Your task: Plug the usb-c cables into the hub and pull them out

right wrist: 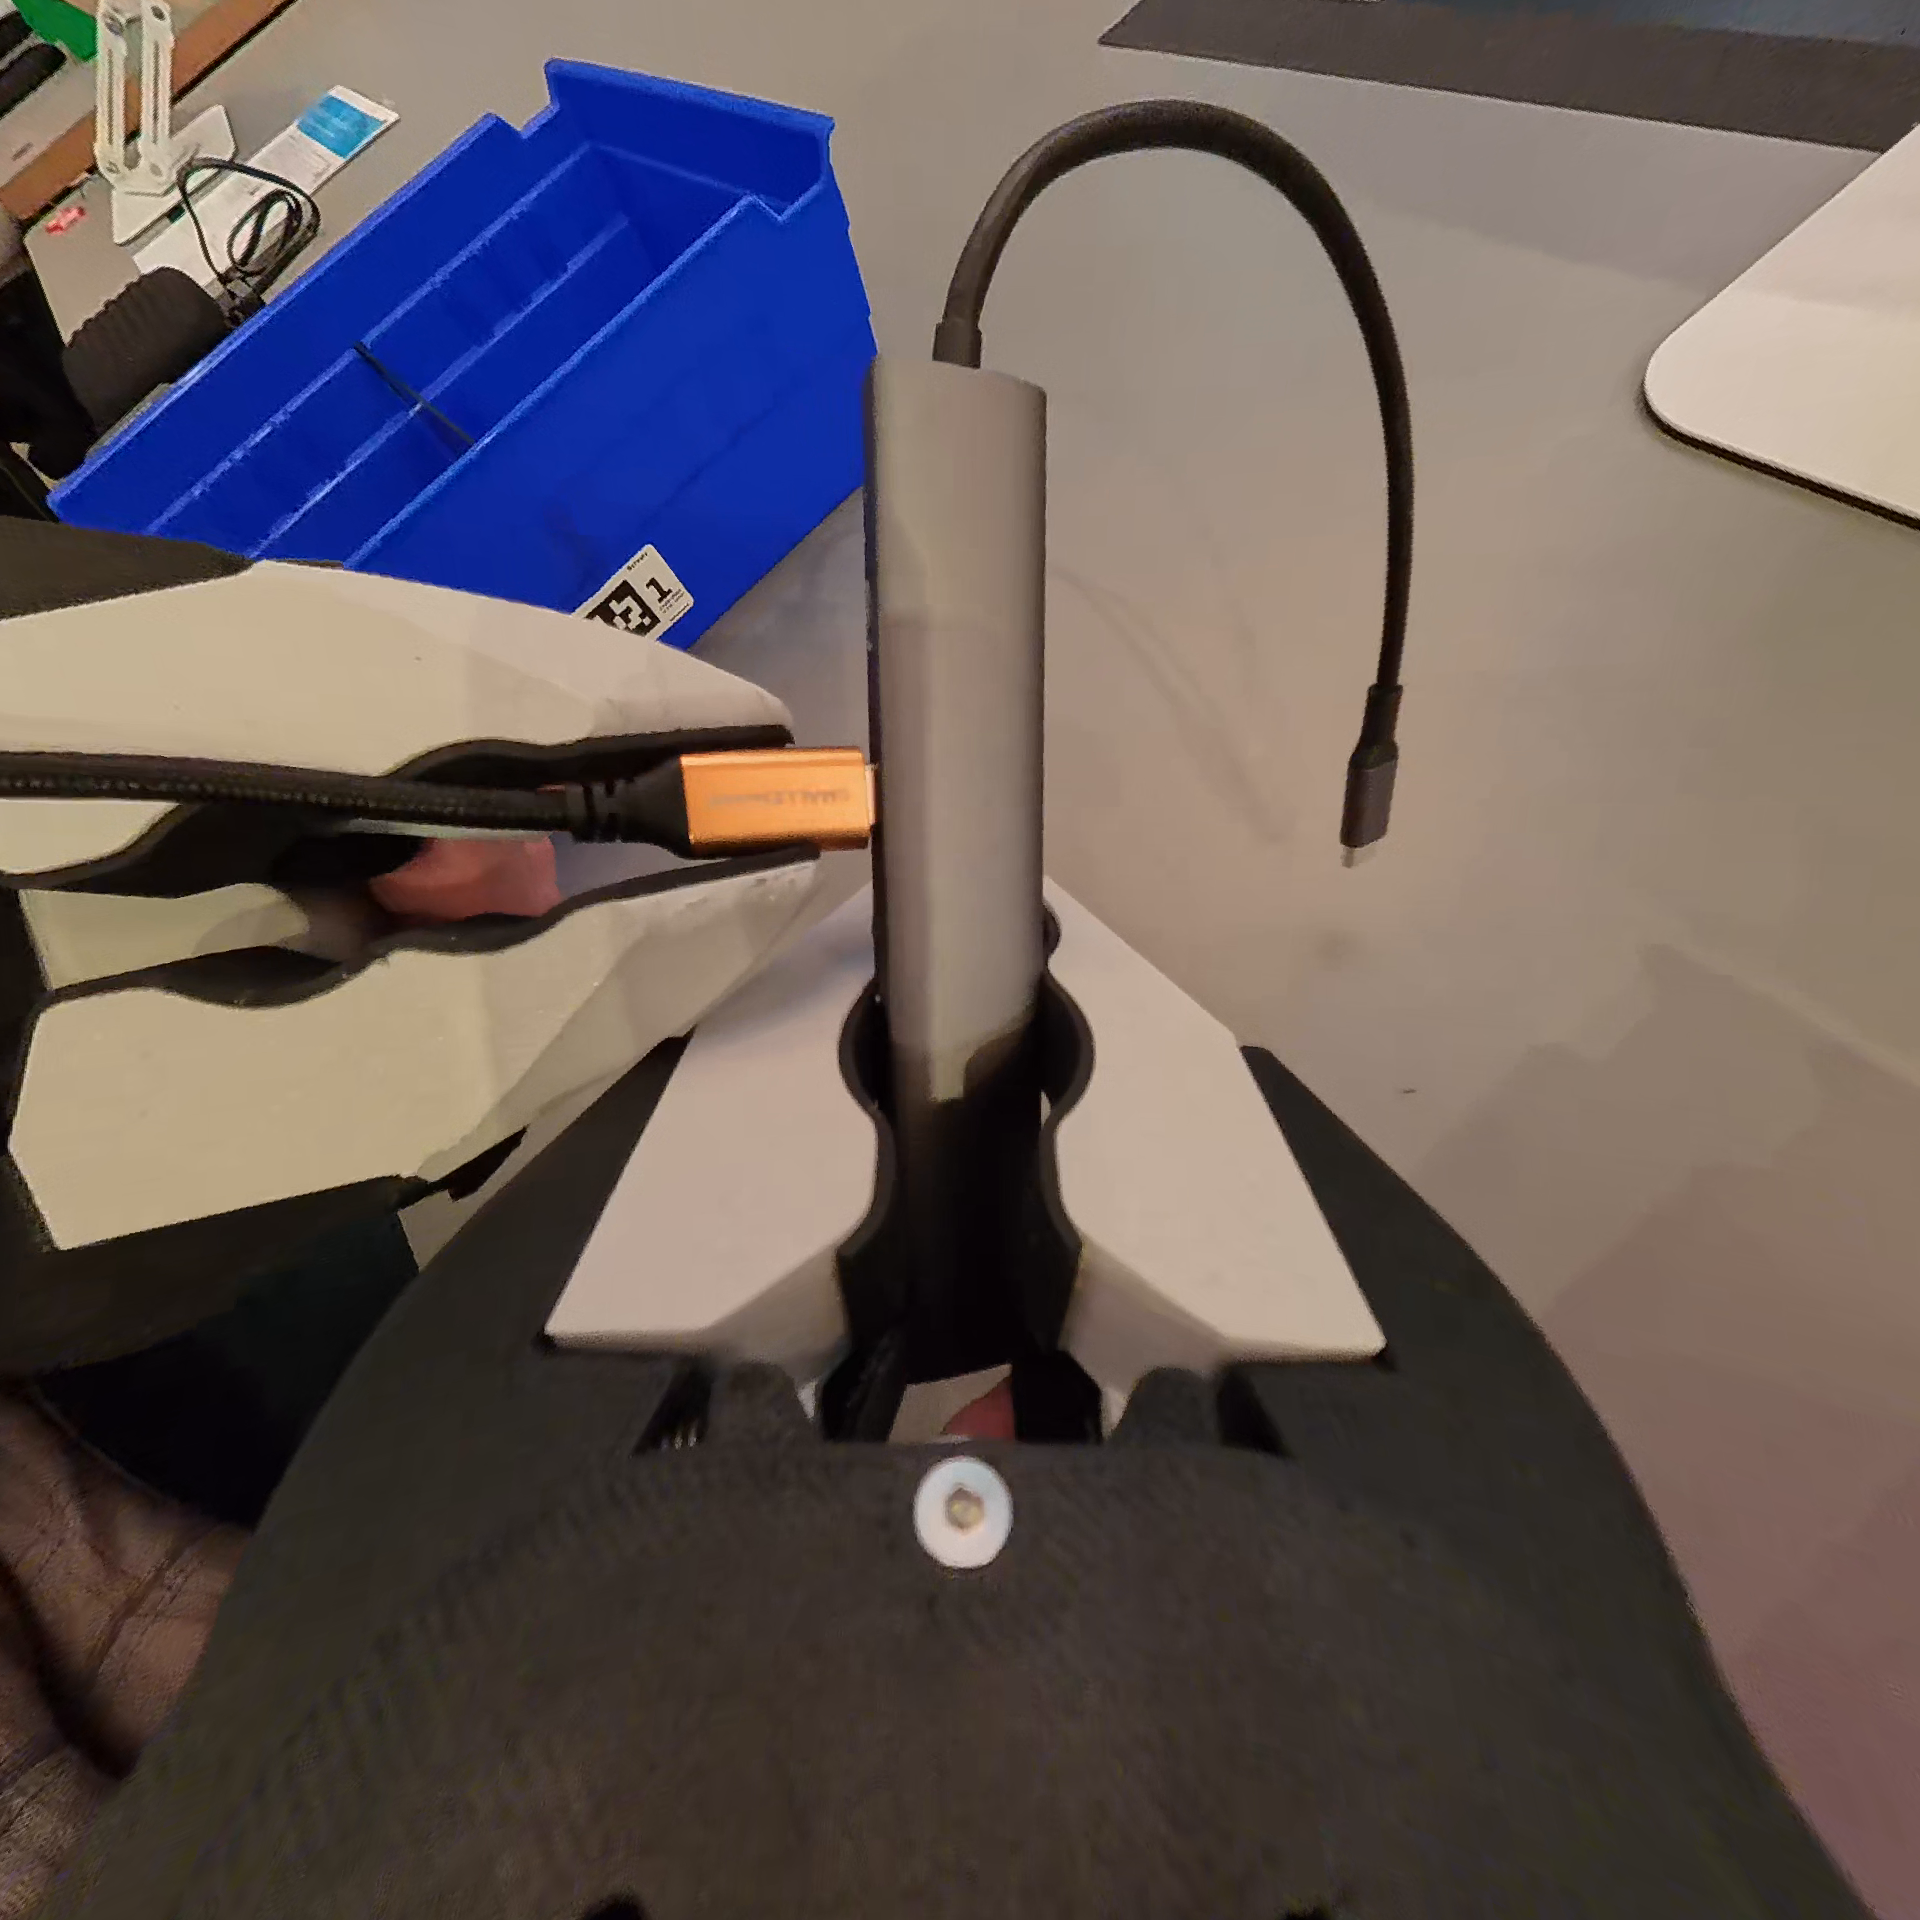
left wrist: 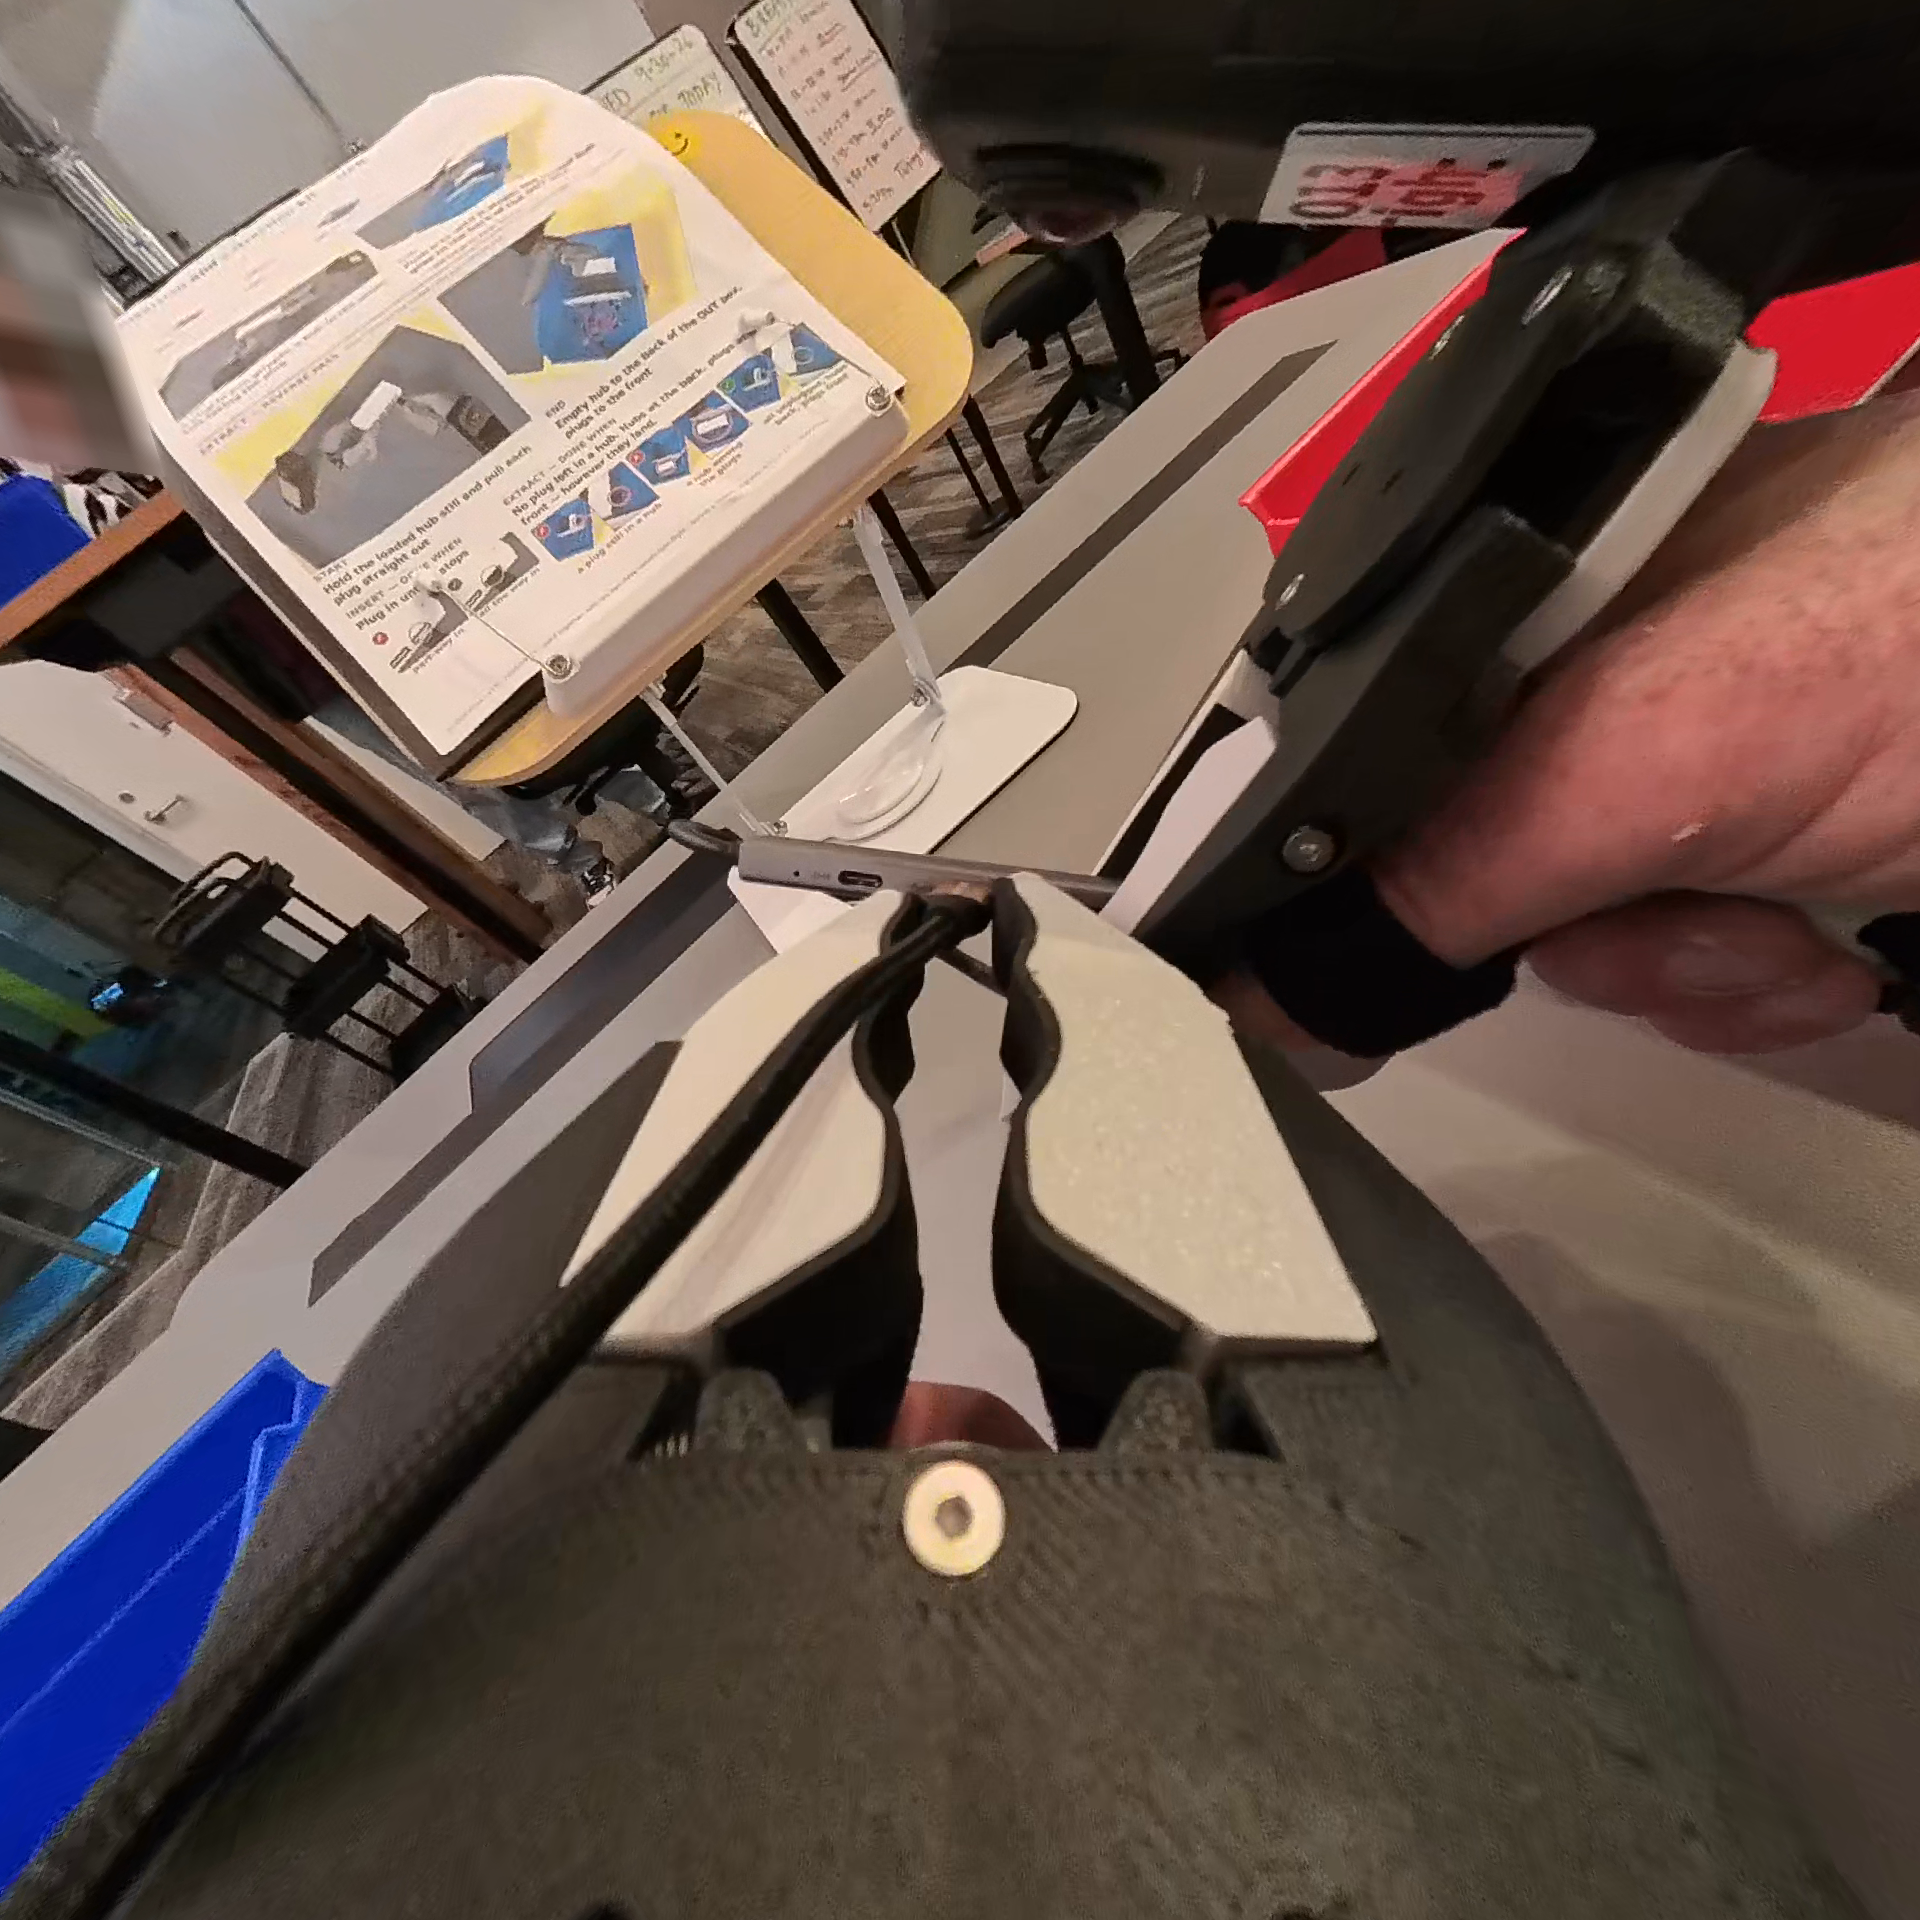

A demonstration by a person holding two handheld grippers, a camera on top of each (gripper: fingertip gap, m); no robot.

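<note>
matt grey metal hub [right wrist: 956,665], braided black cable [right wrist: 312,795], glossy copper plug [right wrist: 774,800], smooth blue plastic bin [right wrist: 520,343]

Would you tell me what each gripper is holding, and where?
Right gripper clamps the grey hub by its near end; left gripper grips the orange plug.

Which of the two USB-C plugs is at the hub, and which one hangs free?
The orange plug meets the hub; the grey plug hangs free on the hub's own cord.
</note>
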